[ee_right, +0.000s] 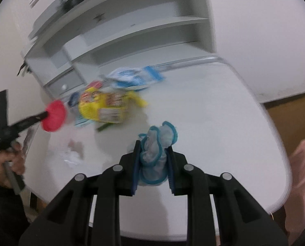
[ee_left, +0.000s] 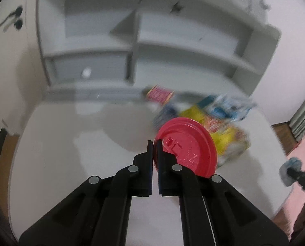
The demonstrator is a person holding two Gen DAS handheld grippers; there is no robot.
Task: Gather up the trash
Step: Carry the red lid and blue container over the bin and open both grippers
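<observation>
My left gripper [ee_left: 154, 143] is shut on the rim of a red plastic cup lid [ee_left: 188, 146], held above the white table [ee_left: 70, 164]. The same lid [ee_right: 54, 115] shows in the right wrist view at the tip of the left gripper, with a hand [ee_right: 8, 162] on its handle. My right gripper [ee_right: 153, 146] is shut on a crumpled blue-edged grey cloth wad [ee_right: 155, 151], lifted off the table [ee_right: 234, 123]. That wad [ee_left: 290, 169] appears at the far right of the left wrist view. A blurred pile of wrappers lies behind: a yellow snack bag [ee_right: 105, 106] and a blue-white packet [ee_right: 129, 76].
A white shelf unit [ee_left: 152, 41] with a small drawer [ee_left: 86, 71] stands at the table's back edge. A crumpled clear wrapper [ee_right: 72, 155] lies on the table at the left. Pink fabric [ee_right: 304, 164] shows past the right table edge, brown floor [ee_right: 285, 119] beyond.
</observation>
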